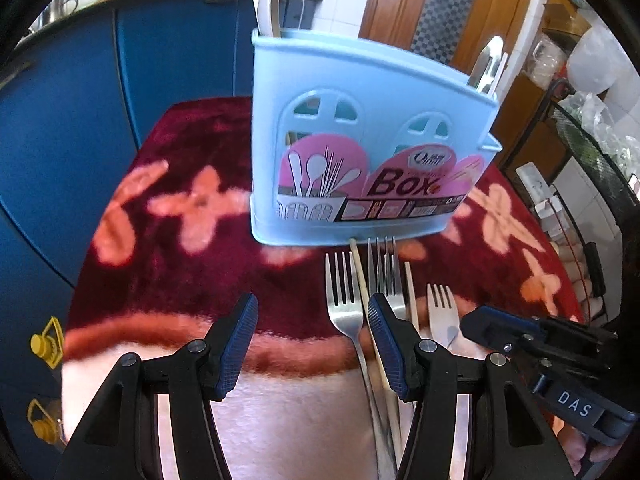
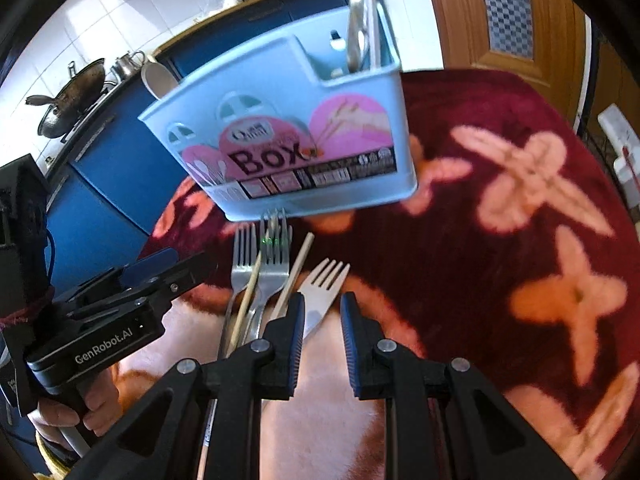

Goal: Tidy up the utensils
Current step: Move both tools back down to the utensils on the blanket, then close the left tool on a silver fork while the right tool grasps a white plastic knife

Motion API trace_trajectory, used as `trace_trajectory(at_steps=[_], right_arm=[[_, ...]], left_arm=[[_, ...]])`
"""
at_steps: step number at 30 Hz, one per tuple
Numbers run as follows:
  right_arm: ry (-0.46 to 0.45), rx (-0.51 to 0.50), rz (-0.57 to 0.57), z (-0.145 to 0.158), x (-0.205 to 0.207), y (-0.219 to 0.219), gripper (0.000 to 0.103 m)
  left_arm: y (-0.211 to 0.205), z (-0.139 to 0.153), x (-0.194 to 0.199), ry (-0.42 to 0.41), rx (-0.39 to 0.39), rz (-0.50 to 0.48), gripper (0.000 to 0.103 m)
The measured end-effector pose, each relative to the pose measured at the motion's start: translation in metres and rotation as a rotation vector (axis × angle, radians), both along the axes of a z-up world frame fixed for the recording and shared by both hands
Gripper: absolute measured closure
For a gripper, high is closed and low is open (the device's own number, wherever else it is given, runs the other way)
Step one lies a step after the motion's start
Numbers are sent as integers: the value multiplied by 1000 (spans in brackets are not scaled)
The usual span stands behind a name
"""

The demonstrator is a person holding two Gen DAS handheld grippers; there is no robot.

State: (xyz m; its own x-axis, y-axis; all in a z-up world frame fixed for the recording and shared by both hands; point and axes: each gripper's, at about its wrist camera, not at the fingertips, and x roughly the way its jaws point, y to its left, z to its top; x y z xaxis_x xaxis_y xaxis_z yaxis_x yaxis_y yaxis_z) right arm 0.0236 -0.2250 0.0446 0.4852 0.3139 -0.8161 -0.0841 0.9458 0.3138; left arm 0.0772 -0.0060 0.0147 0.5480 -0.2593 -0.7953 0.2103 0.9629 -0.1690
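Note:
A light blue utensil box [image 1: 360, 140] [image 2: 288, 140] stands on the maroon flowered cloth [image 1: 180, 208]. A pale spoon [image 1: 268, 8] sticks out of its left end and metal utensils [image 1: 488, 64] out of its right end. In front of the box lie two steel forks [image 1: 344, 304] [image 1: 386, 276], a pale fork [image 1: 442, 312] [image 2: 324, 284] and two chopsticks [image 1: 360, 276]. My left gripper [image 1: 312, 320] hovers open over the left steel fork, holding nothing. My right gripper [image 2: 322, 320] has a narrow gap above the pale fork's handle, and its pads do not press on the handle.
Blue cabinets [image 1: 80, 120] run behind and left of the table. A wooden door [image 1: 440, 0] is at the back right, with a wire rack [image 1: 580, 140] beside the table's right edge. A wok [image 2: 72, 96] sits on the far counter.

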Motion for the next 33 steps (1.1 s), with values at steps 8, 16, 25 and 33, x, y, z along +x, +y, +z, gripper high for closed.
trace_trajectory(at_steps=[8, 16, 25, 33], right_arm=[[26, 26, -11, -13, 6, 5, 82], [19, 79, -9, -18, 11, 5, 90], [-40, 30, -20, -3, 11, -10, 94], [-33, -55, -51, -1, 20, -32, 94]], left_arm=[[-1, -12, 7, 20, -20, 4, 44], [-4, -18, 16, 25, -39, -11, 44], [-7, -25, 26, 31, -63, -13, 53], [-7, -27, 30, 26, -120, -61, 72]])
